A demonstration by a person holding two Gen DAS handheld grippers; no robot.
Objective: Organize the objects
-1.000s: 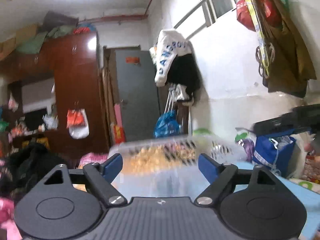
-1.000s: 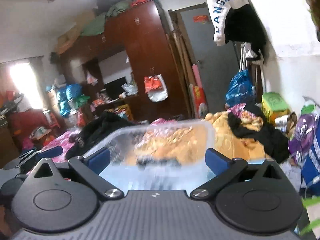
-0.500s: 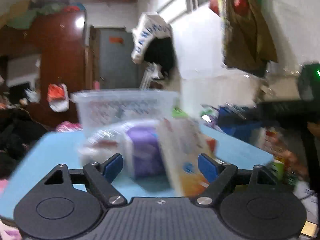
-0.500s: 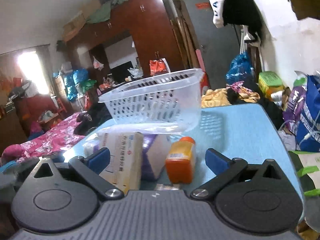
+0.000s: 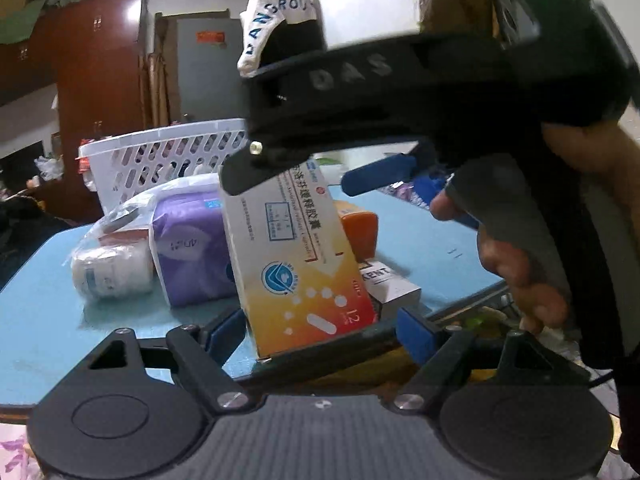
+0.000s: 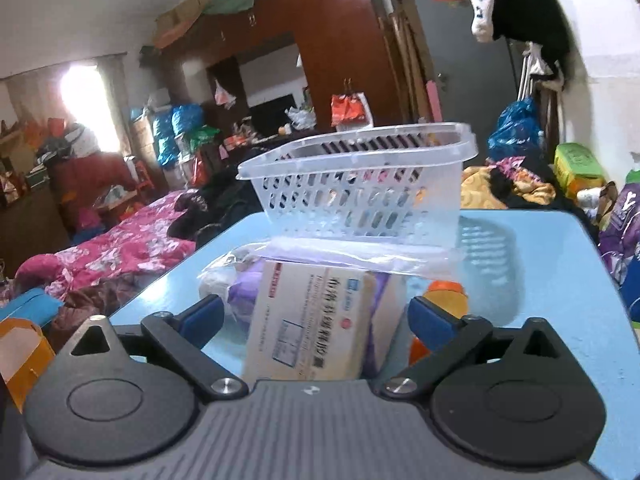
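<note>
The left gripper (image 5: pixel 320 330) is pointing slightly downward with its blue-padded jaws standing wide apart, pressing on nothing. The right gripper (image 6: pixel 314 314) is tilting down likewise, jaws wide but having just been closing a little, gripping nothing. In the left wrist view it is looming at two o'clock, a bare hand (image 5: pixel 516 256) wrapping its handle.

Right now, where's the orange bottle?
In the right wrist view the orange bottle stands on the blue table, right of the medicine box and in front of the white basket.
</note>
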